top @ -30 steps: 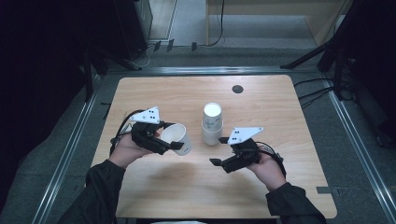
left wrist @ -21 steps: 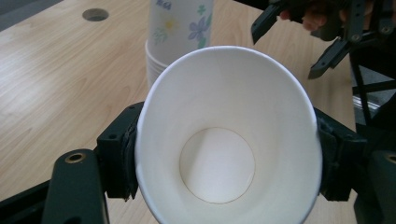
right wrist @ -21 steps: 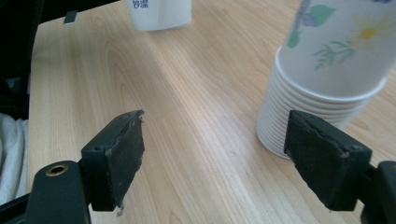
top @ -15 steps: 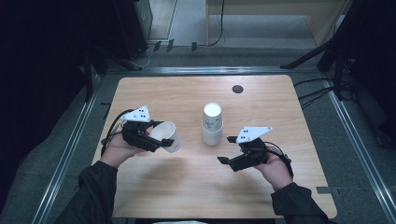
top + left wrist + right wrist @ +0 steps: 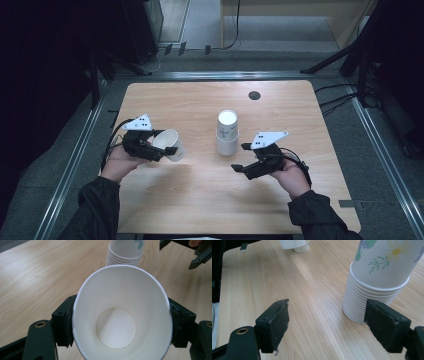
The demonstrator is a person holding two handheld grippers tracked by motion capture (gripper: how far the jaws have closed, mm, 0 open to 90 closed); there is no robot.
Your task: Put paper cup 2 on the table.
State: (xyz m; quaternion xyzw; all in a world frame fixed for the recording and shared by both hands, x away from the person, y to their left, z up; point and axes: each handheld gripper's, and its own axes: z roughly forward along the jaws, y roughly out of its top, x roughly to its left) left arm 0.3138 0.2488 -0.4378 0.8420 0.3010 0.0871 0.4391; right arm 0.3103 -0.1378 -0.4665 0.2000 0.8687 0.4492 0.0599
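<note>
Left gripper (image 5: 165,146): my jaws pinch a single white paper cup (image 5: 169,144) from both sides; in the left gripper view the pads press on its wall and squeeze the rim into an oval.
Held cup: tipped on its side, mouth (image 5: 122,312) turned toward my gripper's camera, plain white inside with the round bottom in plain sight; it sits at the left part of the table, just off the wood as far as I can tell.
Cup stack (image 5: 227,132): upside-down paper cups nested one over another, standing upright near the middle of the table, apart from my held cup and to its right; the top cup has a flower print (image 5: 395,251) in yellow, green and purple.
Right gripper (image 5: 242,157): my jaws stand spread with nothing between them; in the right gripper view one pad (image 5: 387,325) lies in front of the foot of the stack, but I cannot tell whether it touches.
Table (image 5: 200,200): light wood grain, rounded corners, a small dark round cap (image 5: 254,95) near the far edge.
Surroundings: grey floor and metal rails (image 5: 75,160) along both sides.
</note>
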